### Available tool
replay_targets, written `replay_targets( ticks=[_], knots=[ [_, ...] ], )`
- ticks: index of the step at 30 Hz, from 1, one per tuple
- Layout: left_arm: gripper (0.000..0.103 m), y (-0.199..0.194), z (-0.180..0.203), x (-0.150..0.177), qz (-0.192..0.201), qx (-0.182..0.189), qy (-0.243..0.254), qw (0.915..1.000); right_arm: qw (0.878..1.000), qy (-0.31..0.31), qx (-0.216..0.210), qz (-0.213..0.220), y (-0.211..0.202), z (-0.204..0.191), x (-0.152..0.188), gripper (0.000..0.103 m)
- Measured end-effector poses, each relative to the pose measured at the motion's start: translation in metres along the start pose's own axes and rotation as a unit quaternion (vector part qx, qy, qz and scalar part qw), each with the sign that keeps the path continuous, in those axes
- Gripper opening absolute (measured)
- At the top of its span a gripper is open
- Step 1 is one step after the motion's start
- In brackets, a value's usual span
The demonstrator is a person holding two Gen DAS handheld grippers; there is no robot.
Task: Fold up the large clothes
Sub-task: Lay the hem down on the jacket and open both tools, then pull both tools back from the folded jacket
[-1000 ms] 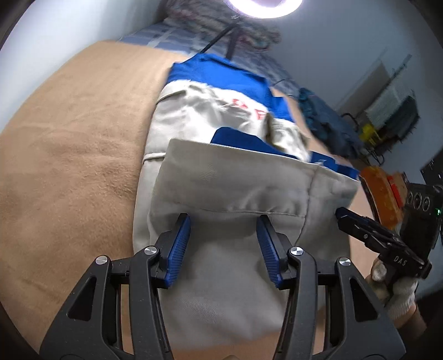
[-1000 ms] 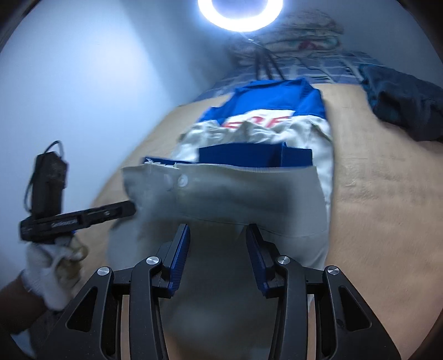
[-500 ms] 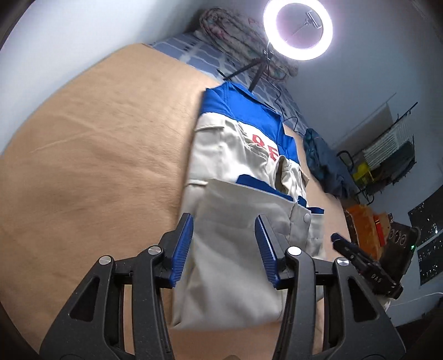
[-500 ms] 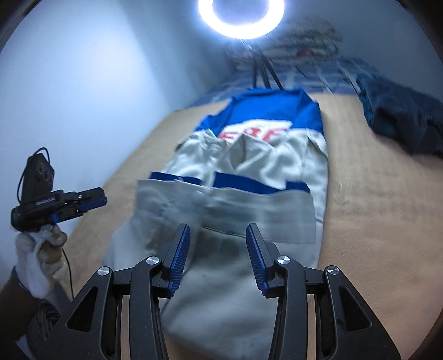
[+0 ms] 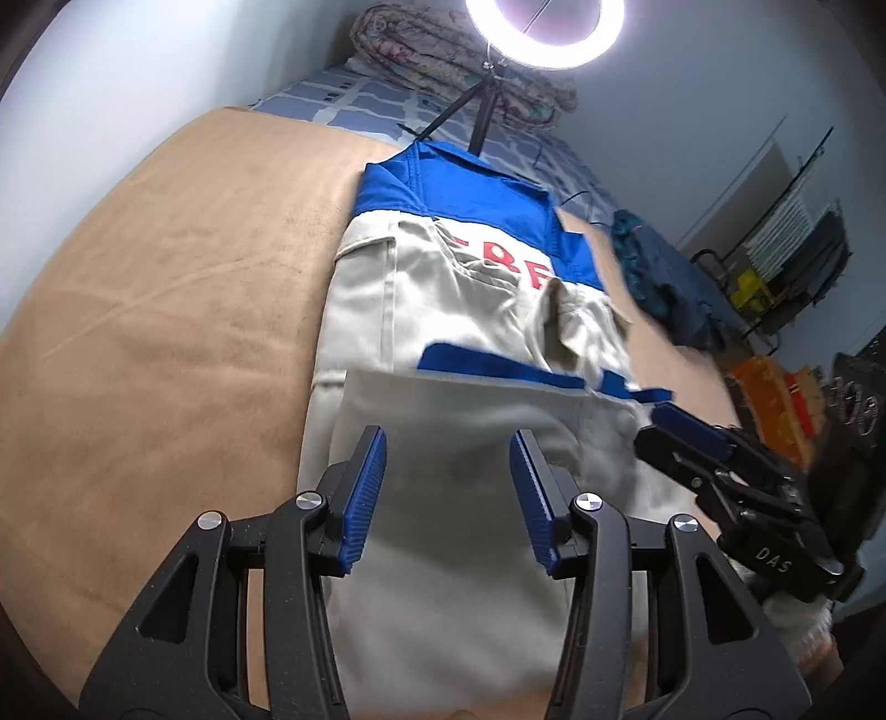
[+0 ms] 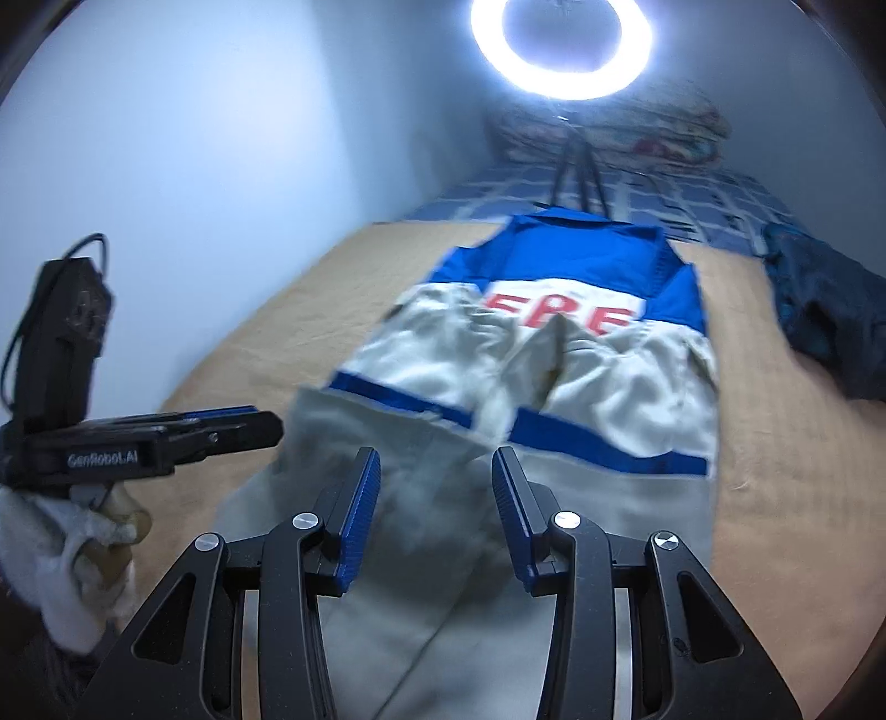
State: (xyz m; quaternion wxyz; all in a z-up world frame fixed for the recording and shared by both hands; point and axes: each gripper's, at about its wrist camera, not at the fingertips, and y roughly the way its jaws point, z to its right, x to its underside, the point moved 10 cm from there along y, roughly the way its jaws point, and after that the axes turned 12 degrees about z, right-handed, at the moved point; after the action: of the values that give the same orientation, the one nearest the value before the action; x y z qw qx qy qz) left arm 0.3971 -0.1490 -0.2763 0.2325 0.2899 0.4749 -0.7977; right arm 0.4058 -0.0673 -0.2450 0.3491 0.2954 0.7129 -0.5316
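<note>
A large beige and blue work jacket (image 5: 443,288) with red letters lies flat on a tan blanket (image 5: 166,304). Its beige lower part is folded up over the body, up to a blue band. My left gripper (image 5: 448,443) hovers open over that folded part, with nothing between its blue pads. In the right wrist view the jacket (image 6: 609,387) is blurred, and my right gripper (image 6: 436,462) stands open above the fold's near edge. The right gripper (image 5: 664,426) shows at the jacket's right side, the left gripper (image 6: 266,426) at its left side, held by a white-gloved hand (image 6: 66,554).
A lit ring light (image 5: 545,27) on a tripod stands at the bed's far end, in front of a folded quilt (image 5: 443,66). A dark blue heap of clothes (image 6: 830,310) lies right of the jacket. Orange boxes (image 5: 769,387) and a rack (image 5: 792,221) stand beyond the bed.
Both grippers have drawn back from the folded edge, so more of the jacket and its red letters shows. The right gripper has come nearer the jacket's right side. Jaw widths look unchanged.
</note>
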Motion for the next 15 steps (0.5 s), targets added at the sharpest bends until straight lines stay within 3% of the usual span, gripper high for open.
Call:
replay_targets(
  ticks=[5, 10, 15],
  knots=[
    [0.048, 0.040, -0.019, 0.005, -0.030, -0.044, 0.023, 0.9983, 0.995, 0.069, 0.074, -0.021, 0.017, 0.061, 0.001, 0.040],
    [0.052, 0.061, -0.030, 0.016, -0.055, -0.033, 0.014, 0.9978, 0.990, 0.101, 0.064, -0.080, 0.048, 0.084, 0.035, 0.040],
    [0.055, 0.070, -0.025, 0.017, -0.056, -0.040, 0.046, 0.9966, 0.991, 0.056, 0.076, -0.099, 0.059, 0.078, 0.037, 0.040]
  ],
)
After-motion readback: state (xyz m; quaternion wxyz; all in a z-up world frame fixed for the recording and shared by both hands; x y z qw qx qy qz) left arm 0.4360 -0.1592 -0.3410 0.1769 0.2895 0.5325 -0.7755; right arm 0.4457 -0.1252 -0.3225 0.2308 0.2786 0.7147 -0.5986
